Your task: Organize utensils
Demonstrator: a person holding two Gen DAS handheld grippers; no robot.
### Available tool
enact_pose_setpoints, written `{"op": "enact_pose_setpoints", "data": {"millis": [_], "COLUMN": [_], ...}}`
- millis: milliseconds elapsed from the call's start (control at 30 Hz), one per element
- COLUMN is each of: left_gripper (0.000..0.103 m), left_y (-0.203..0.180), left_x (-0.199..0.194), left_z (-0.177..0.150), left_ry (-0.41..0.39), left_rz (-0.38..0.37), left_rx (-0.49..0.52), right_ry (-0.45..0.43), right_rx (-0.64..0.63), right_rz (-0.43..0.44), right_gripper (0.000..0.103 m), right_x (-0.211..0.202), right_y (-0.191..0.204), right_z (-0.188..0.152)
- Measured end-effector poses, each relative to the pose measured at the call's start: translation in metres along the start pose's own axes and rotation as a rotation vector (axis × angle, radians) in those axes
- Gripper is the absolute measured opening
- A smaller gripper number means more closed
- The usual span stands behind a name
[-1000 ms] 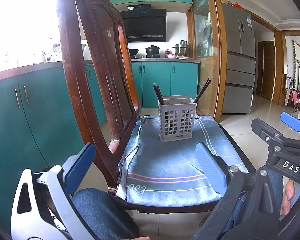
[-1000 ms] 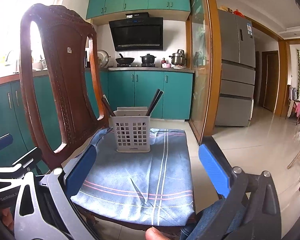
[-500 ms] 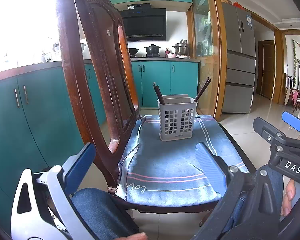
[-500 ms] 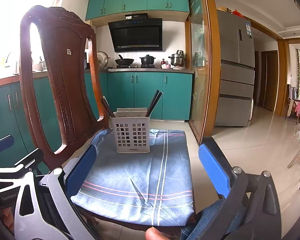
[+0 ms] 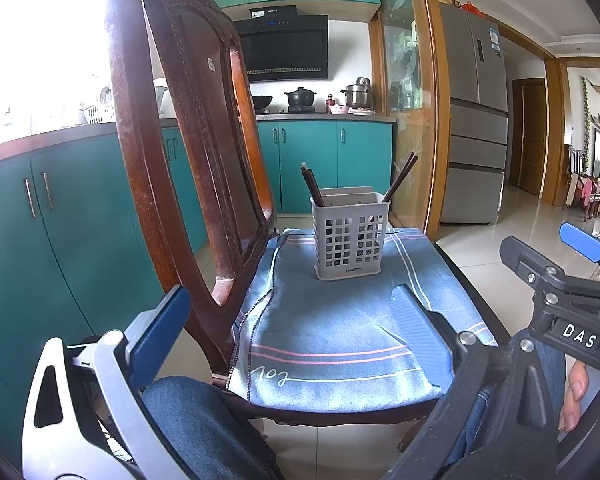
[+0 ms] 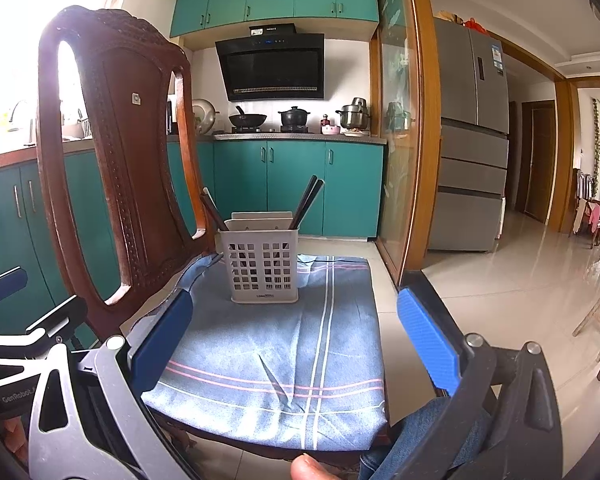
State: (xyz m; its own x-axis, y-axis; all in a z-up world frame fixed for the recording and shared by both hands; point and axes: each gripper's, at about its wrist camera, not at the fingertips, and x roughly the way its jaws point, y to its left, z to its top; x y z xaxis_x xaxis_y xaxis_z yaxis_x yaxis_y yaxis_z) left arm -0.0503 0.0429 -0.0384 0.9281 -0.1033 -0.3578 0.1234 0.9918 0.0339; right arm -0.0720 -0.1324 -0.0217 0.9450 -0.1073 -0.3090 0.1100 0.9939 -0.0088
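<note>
A grey perforated utensil holder (image 5: 349,236) (image 6: 263,266) stands on a blue striped cloth (image 5: 332,328) (image 6: 284,344) that covers a chair seat. Dark chopsticks (image 5: 312,185) (image 6: 307,202) lean out of its left and right sides. My left gripper (image 5: 288,328) hangs open in front of the seat, well short of the holder, with nothing between its blue pads. Equally far back, my right gripper (image 6: 292,336) is open and empty too; its body shows at the right edge of the left wrist view.
The chair's carved wooden back (image 5: 188,152) (image 6: 120,168) rises on the left. Teal cabinets (image 5: 60,248) line the left wall and the back. A glass sliding door (image 6: 400,160) and a fridge (image 6: 472,140) stand to the right. Denim-clad knees (image 5: 204,428) sit below.
Both views have shifted only slightly; the right gripper's body has drifted a little lower in the left wrist view. Both grippers stay open and the holder has not moved.
</note>
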Motion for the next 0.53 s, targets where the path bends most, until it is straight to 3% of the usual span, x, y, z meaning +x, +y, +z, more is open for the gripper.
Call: {"op": "enact_pose_setpoints", "data": {"millis": [533], "left_gripper": [0.1], "left_y": [-0.003], "left_x": [0.011], "left_z": [-0.003], "left_ry": [0.039], "left_rz": [0.002], "left_rx": [-0.004], "right_ry": [0.026], "right_rx": [0.007], "right_rz": [0.0], "right_gripper": [0.1], "right_x": [0.01], "right_y": [-0.002], "right_z": [-0.005]}}
